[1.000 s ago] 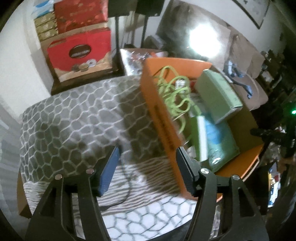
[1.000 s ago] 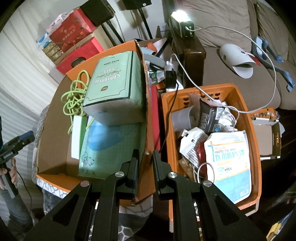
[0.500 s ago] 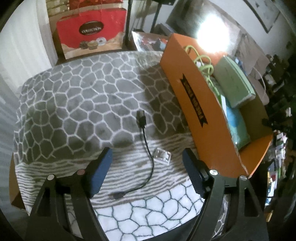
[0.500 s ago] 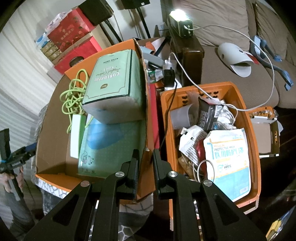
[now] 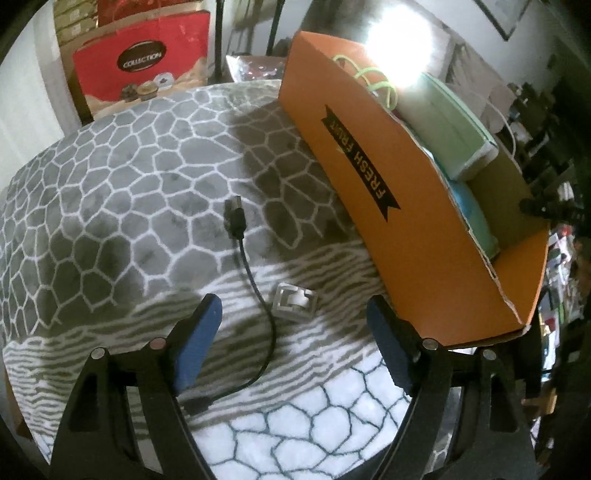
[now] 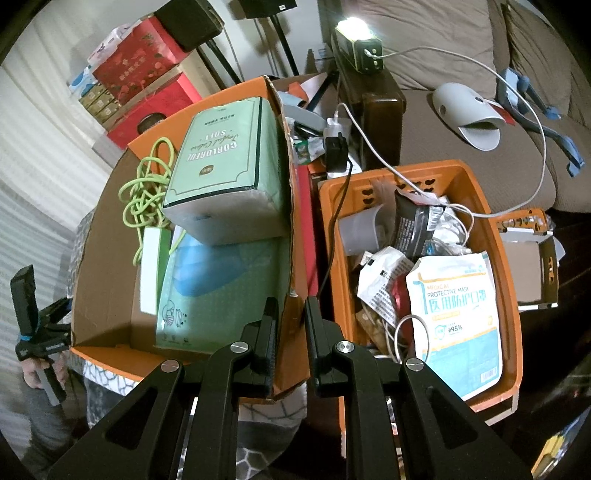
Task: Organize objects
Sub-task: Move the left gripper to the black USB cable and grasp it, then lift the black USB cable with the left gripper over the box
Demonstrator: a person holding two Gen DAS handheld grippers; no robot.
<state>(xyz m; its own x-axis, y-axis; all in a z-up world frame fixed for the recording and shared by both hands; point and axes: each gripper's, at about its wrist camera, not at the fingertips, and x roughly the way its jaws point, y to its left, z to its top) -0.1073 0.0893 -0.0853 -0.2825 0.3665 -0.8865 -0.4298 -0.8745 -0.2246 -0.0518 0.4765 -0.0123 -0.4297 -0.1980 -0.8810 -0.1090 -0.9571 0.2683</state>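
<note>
Two jobs: left hand-held gripper (image 5: 291, 332), jaws just widened and empty, has dropped over the black cable (image 5: 255, 291) and small grey clip (image 5: 295, 304) beside the orange box (image 5: 388, 206). Pickup likely next. Right hand-held gripper (image 6: 291, 321) clamps that box's wall.

A beige sofa (image 6: 461, 122) stands behind, a bright lamp (image 6: 356, 26) beside it, white walls (image 5: 29, 85).

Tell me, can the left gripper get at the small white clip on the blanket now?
Probably yes: the left gripper is open, and the small white clip lies uncovered ahead between its fingers, beside the black cable.
</note>
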